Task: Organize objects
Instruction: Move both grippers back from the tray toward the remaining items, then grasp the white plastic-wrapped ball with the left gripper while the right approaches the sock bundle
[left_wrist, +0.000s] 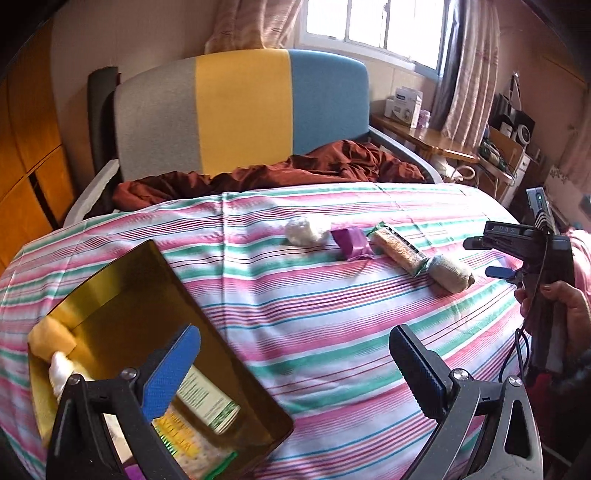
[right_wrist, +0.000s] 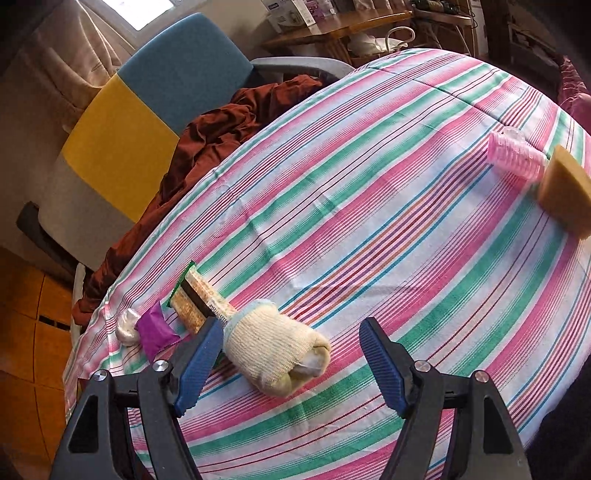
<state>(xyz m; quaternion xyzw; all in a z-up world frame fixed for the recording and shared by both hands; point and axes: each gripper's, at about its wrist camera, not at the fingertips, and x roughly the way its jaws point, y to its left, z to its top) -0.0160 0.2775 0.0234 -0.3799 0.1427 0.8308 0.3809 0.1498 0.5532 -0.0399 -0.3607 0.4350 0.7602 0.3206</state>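
A row of objects lies on the striped bed cover (left_wrist: 314, 314): a white wrapped ball (left_wrist: 303, 230), a purple packet (left_wrist: 352, 242), a snack bar in a green wrapper (left_wrist: 397, 251) and a rolled cream sock (left_wrist: 452, 275). My right gripper (right_wrist: 286, 363) is open, its jaws on either side of the rolled sock (right_wrist: 277, 347), just above it. It also shows in the left wrist view (left_wrist: 491, 258). My left gripper (left_wrist: 295, 373) is open and empty, low over the cover beside a gold tin box (left_wrist: 129, 314) holding a green-labelled packet (left_wrist: 207, 402) and a yellow sponge (left_wrist: 51, 338).
A pink hair roller (right_wrist: 515, 157) and a tan sponge (right_wrist: 567, 194) lie at the right of the bed. A crumpled maroon cloth (left_wrist: 295, 170) lies before the grey, yellow and blue headboard (left_wrist: 240, 110). A wooden side table (left_wrist: 424, 138) stands at the back right.
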